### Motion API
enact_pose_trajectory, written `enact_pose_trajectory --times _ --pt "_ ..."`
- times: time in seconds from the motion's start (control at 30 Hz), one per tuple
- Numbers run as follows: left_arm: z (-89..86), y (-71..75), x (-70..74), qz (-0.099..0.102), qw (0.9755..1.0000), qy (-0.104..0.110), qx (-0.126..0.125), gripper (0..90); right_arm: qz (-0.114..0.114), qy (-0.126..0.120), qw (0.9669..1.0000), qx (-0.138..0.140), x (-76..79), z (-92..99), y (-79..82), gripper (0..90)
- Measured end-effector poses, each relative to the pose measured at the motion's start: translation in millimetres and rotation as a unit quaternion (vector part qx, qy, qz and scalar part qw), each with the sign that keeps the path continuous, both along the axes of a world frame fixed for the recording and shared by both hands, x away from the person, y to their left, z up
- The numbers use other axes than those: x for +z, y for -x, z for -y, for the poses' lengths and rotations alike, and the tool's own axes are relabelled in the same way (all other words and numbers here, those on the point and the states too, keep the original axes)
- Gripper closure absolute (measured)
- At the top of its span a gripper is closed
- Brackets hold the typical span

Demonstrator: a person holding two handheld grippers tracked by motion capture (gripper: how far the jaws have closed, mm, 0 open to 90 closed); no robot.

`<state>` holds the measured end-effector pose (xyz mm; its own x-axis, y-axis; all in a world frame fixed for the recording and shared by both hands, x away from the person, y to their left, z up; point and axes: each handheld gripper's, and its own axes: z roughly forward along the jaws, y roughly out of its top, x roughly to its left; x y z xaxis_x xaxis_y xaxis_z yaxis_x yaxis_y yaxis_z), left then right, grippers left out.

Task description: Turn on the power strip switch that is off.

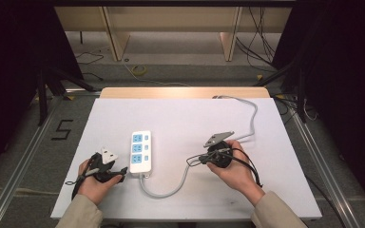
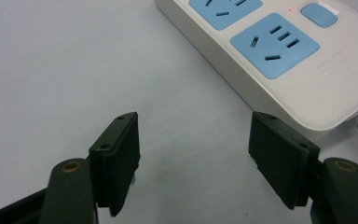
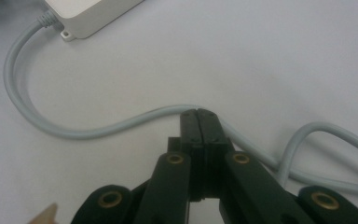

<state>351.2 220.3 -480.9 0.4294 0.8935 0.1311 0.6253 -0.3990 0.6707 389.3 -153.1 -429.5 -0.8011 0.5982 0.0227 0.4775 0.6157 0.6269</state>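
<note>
On the white table (image 1: 185,114), the power strip (image 1: 140,151) lies between the hands, its grey cord (image 3: 98,127) curling toward the right gripper (image 3: 201,114), whose jaws are pressed together just over the cord without clearly pinching it. The left gripper (image 2: 193,140) rests wide open and empty beside the strip's near end. This looks like the setting-up step; next, the left jaws likely need to close on the strip's body to steady it.

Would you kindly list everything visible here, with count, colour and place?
Power strip: one, white with blue sockets, left of table centre.
Cable: one, grey, loops from the strip's near end past the right gripper to the far edge.
Table: one, white top.
Number 5: one, black, on floor at left.
Left gripper: black, open beside the strip's corner.
Right gripper: black, shut over the cable.
</note>
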Motion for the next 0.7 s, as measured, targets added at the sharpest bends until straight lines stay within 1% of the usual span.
enact_pose_trajectory --times 0.37,0.4,0.43,0.67,0.7 --pt "-0.2 0.0 0.2 -0.001 1.0000 -0.001 -0.001 33.6 -0.002 0.000 1.0000 0.007 0.3 -9.9 -4.4 90.0" --pt "-0.2 0.0 0.1 0.000 1.0000 -0.001 0.000 33.6 -0.004 -0.001 1.0000 0.005 0.5 -11.2 -4.4 90.0" --pt "-0.2 0.0 0.0 0.000 1.0000 0.000 0.000 33.5 -0.001 -0.001 1.0000 0.009 0.2 -11.3 -5.2 90.0" --pt "-0.2 0.0 0.4 -0.001 1.0000 -0.001 0.000 33.6 -0.003 -0.002 1.0000 0.008 1.2 -15.6 -6.6 90.0" --pt "-0.2 0.0 0.4 0.000 1.0000 -0.001 0.000 33.6 0.000 -0.002 0.9999 0.012 1.4 -15.9 -7.3 90.0"
